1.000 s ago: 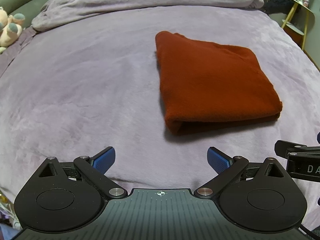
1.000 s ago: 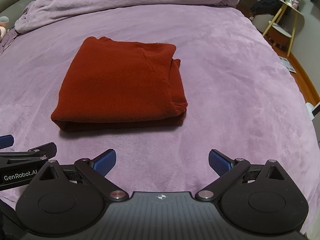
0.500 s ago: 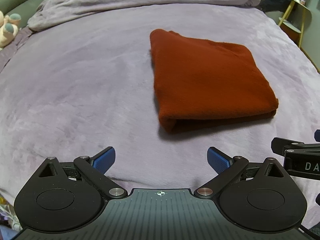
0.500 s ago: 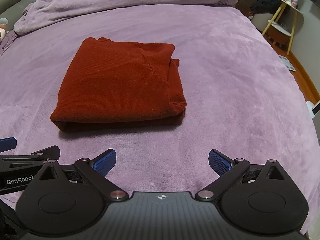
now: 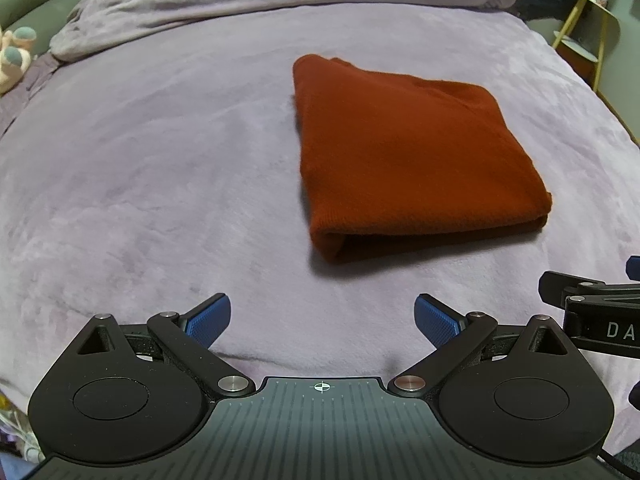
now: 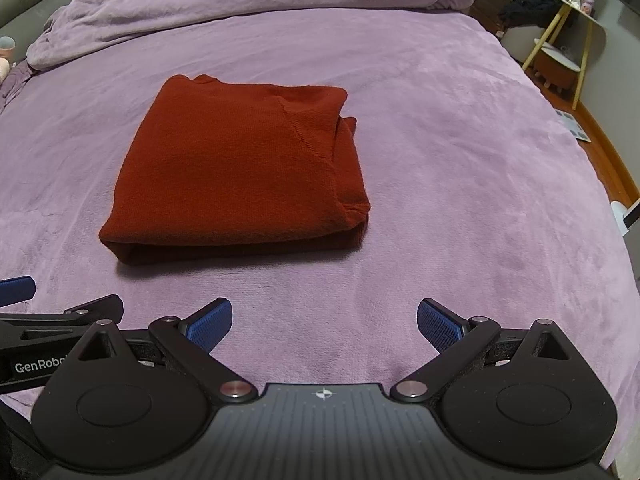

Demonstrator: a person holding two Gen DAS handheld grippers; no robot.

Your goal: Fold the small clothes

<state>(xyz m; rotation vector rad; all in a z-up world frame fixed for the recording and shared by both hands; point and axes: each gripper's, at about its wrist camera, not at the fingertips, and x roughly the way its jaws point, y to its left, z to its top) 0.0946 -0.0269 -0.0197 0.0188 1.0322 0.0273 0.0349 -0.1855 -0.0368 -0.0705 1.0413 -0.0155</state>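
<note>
Sweater: folded red sweater [image 6: 240,172] lies on the bed [image 6: 460,160], ahead of both grippers.
Nearer: left gripper [image 5: 322,318], slightly.
Fingers: left gripper and right gripper [image 6: 324,320] both spread, empty.

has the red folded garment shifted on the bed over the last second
No. In the right wrist view the red folded garment keeps its place against the bunched blanket; slight frame shifts look like camera motion.

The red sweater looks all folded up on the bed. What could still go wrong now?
1. The red sweater is folded, but its right edge shows loose layers poking out; a nudge there might undo the fold.
2. It lies on a soft purple blanket, so pushing on it could wrinkle both.
3. The left gripper and right gripper are both open and side by side, near the sweater's front edge; moving forward carelessly could snag it, or they could bump together.
</note>
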